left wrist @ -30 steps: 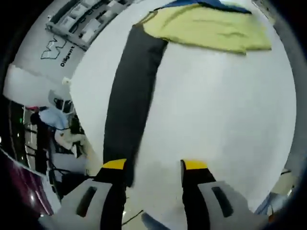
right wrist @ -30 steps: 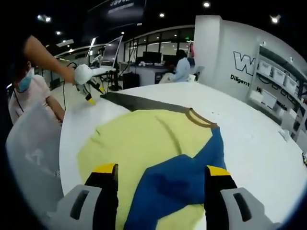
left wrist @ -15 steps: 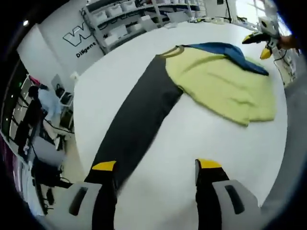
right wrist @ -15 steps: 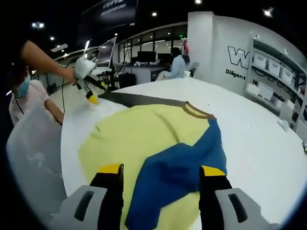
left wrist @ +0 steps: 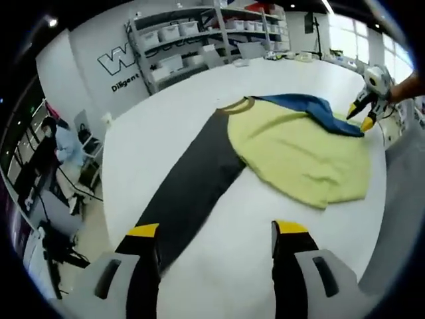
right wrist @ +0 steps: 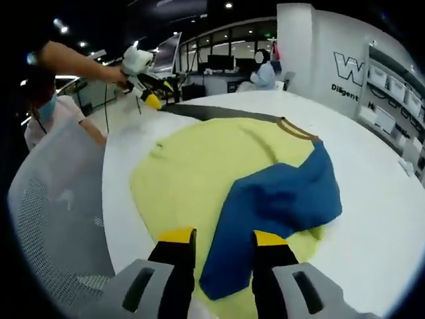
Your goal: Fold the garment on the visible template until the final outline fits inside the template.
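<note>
Above the garment (right wrist: pixel 199 179), right tool (right wrist: pixel 222 237) gapes narrowly, left tool (left wrist: pixel 217 230) wide; both empty.

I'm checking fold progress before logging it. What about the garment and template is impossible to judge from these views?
- Template: its far end lies under the garment, left gripper view.
- Blue part: its near tip sits behind the right gripper, right gripper view; grip unclear.
- Garment's underside layers: covered by the top fabric.
</note>
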### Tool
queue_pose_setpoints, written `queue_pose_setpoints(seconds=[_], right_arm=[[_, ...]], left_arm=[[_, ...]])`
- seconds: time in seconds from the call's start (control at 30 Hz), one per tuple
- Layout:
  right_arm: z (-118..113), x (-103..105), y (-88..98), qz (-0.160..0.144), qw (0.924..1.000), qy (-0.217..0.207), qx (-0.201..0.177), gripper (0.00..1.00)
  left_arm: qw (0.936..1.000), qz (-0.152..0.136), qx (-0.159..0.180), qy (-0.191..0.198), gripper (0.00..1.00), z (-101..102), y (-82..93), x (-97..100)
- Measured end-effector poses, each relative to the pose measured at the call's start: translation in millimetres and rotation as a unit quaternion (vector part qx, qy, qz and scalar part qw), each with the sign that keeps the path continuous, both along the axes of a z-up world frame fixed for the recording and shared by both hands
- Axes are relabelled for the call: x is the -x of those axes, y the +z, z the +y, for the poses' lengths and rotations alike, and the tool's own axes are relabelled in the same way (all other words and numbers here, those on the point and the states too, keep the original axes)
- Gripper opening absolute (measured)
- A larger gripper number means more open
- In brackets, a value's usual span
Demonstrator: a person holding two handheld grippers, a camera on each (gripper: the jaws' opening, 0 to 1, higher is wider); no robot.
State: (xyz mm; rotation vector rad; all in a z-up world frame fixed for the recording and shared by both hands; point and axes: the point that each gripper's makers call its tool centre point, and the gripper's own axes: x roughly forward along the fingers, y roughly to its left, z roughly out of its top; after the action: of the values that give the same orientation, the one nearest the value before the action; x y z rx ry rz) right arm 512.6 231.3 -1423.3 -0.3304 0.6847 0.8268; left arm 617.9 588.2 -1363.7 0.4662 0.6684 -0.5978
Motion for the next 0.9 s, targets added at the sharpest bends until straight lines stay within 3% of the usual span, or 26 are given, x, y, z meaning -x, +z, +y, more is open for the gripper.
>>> queue_pose_setpoints(seconds=[0.07,0.1,0.17,0.23,0.27,0.3,0.33,0.4,0.53,0.57,0.63,0.67,0.73,0.9], right_arm=[[-3.1,-1.9,-4.7,-0.014,0.9997,0.004,0.021,0.31],[-7.3,-0.7,-9.9,-0.007,0.9993,0.003,0.036,0.28],[-13.9,2.9,-20.3,0.005,0.9977,0.012,0.067,0.1],[-20.6,-1.4,-21.3,-0.019,0.9948,0.017,0.098,0.0],[-18.0,-4.7,-16.8,-0.032,0.9954,0.018,0.088,0.0],[-18.8,-2.8,-17.9,0.0,0.9974,-0.011,0.071,0.0],[-19.3,-2.3,-17.8,0.014,0.9977,-0.026,0.062,0.0],[-21.4,-10.9,-8.7,-0.011,0.9977,-0.024,0.063,0.0],[-8.7,-9.0,0.3,-0.006,0.9995,-0.012,0.028,0.0],[-5.5,-7.1,-1.2,-0.004,0.9995,-0.009,0.028,0.03],[3.2,-0.5,-14.2,0.013,0.9993,-0.014,0.033,0.34],[7.4,2.0,-19.4,0.012,0.9993,-0.013,0.034,0.4],[5.2,3.6,-23.5,0.005,0.9984,-0.009,0.056,0.32],[0.1,-2.9,-19.4,0.01,0.9987,-0.036,0.035,0.2]], left_arm=[[1.0,-0.004,0.006,-0.006,0.67,-4.7,3.4,3.1],[0.9999,-0.006,0.007,-0.009,0.66,-6.8,5.0,4.5],[0.9998,-0.011,0.006,-0.016,0.62,-9.4,7.9,6.9],[0.9996,-0.017,-0.005,-0.024,0.6,-10.5,10.0,10.1],[0.9994,-0.019,-0.008,-0.027,0.6,-10.7,11.1,11.3],[0.9993,-0.022,-0.008,-0.028,0.6,-10.8,12.9,12.7],[0.9994,-0.022,-0.008,-0.027,0.59,-10.4,13.8,13.3],[0.9994,-0.023,-0.009,-0.025,0.58,-9.0,15.8,15.1],[0.9994,-0.027,-0.009,-0.021,0.58,-6.8,20.3,16.7],[0.9993,-0.028,-0.01,-0.021,0.58,-6.7,21.6,17.1],[0.9993,-0.031,-0.01,-0.02,0.58,-6.6,25.3,18.4],[0.9992,-0.034,-0.012,-0.017,0.58,-5.9,28.3,18.8],[0.9991,-0.039,-0.011,-0.016,0.58,-5.3,33.3,19.2],[0.9988,-0.045,-0.012,-0.013,0.57,-4.1,40.6,21.8]])
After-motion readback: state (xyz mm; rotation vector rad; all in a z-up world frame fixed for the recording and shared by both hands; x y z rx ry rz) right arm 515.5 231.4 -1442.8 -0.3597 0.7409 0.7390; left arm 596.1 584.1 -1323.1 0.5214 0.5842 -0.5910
